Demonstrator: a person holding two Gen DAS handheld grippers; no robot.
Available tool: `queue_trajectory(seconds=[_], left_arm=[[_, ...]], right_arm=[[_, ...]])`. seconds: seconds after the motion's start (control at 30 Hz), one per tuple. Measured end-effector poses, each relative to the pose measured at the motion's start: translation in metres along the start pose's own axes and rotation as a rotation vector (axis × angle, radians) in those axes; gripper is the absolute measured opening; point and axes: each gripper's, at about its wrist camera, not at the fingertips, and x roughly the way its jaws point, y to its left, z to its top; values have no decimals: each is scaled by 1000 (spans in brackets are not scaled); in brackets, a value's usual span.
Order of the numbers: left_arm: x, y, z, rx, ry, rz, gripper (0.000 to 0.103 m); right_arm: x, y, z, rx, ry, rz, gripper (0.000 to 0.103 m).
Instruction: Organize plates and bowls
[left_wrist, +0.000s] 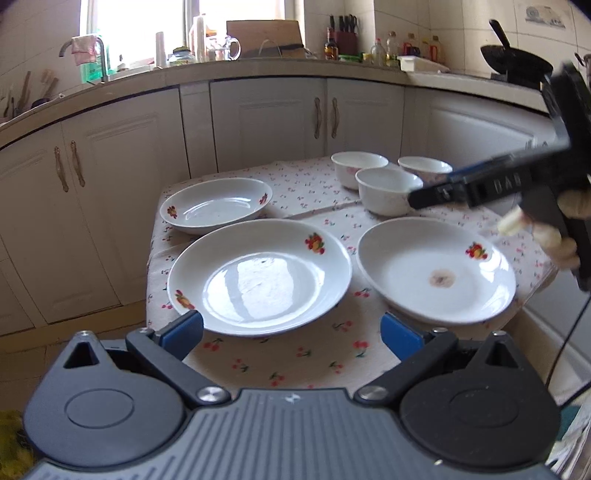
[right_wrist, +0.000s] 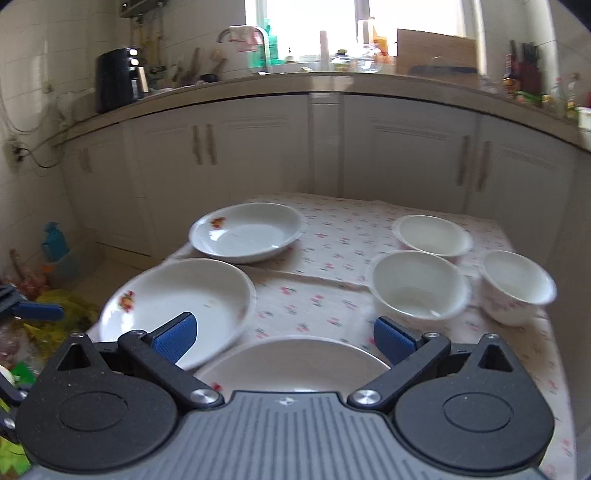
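Three white fruit-print plates lie on the cherry-print tablecloth: a near plate, a right plate with a brown stain, and a far left plate. Three white bowls cluster at the far right. My left gripper is open and empty just in front of the near plate. My right gripper is open and empty above the right plate. It also shows from the side in the left wrist view, reaching over the bowls. In the right wrist view the bowls sit ahead and right.
White kitchen cabinets and a cluttered counter with sink tap, bottles and a wok stand behind the table. Bags and clutter lie on the floor at the left. An air fryer stands on the counter.
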Motion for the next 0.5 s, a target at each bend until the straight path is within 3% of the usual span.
queue_trajectory(seconds=[0.1, 0.23, 0.3, 0.5], left_arm=[[-2, -16, 2, -31, -30, 10, 102], [-2, -36, 3, -68, -47, -30, 102], [1, -46, 4, -74, -40, -31, 102], [6, -65, 6, -90, -31, 8, 102]], right_arm=[[-17, -5, -19, -21, -32, -107, 103], [-40, -16, -44, -17, -134, -248, 103], [-48, -22, -52, -30, -139, -242, 103], [-58, -37, -80, -55, -39, -133, 103]])
